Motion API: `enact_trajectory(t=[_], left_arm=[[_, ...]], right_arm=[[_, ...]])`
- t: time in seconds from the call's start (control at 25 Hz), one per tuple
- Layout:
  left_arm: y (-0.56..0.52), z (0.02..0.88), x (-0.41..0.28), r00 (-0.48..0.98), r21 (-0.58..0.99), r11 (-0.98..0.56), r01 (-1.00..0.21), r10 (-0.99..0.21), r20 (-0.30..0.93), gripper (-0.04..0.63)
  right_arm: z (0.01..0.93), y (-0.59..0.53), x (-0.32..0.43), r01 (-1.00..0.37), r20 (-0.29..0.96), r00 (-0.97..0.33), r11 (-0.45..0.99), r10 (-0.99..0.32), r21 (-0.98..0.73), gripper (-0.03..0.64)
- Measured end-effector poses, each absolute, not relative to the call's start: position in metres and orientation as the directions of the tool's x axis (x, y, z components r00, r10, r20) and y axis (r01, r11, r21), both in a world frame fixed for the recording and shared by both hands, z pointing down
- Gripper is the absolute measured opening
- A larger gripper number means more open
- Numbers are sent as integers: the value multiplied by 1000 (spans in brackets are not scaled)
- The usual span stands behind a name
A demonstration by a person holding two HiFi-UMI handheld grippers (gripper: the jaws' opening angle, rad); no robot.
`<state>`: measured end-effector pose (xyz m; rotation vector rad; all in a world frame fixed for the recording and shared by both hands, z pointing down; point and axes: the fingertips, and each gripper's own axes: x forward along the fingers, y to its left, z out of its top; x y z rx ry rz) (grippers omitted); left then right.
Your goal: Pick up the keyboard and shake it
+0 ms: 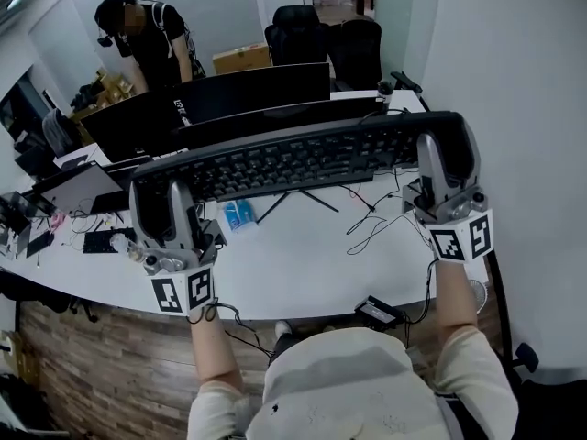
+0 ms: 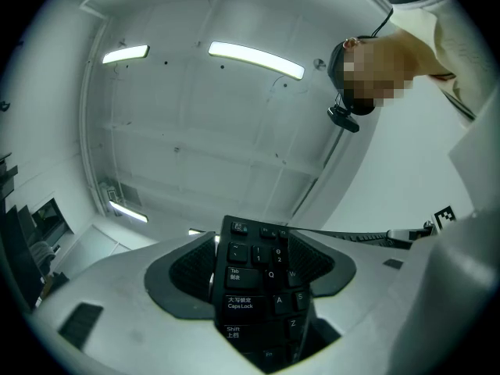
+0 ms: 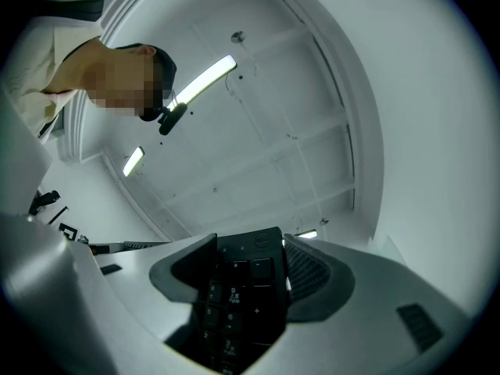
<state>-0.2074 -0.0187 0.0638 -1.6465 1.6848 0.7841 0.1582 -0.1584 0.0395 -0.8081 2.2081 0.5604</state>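
Note:
A black keyboard hangs in the air above the white desk, keys facing me. My left gripper is shut on its left end, where the Tab and Caps Lock keys show. Over at the number-pad end, my right gripper is shut on the keyboard too. Both gripper views point up at the ceiling, with the keyboard edge clamped between the dark pads.
Two dark monitors stand behind the keyboard. Cables, a blue packet and a black power brick lie on the desk. A person stands at the back left, office chairs behind. A white wall is on the right.

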Motion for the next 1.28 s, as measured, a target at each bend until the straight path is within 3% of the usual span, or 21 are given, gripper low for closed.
enact_trajectory(t=[1.28], left_arm=[[-82,129,-242,-2,61,-46,-997,-781,-624,273]], right_arm=[[103,-199,131,-737,-582,-571,674,-579,53,253]])
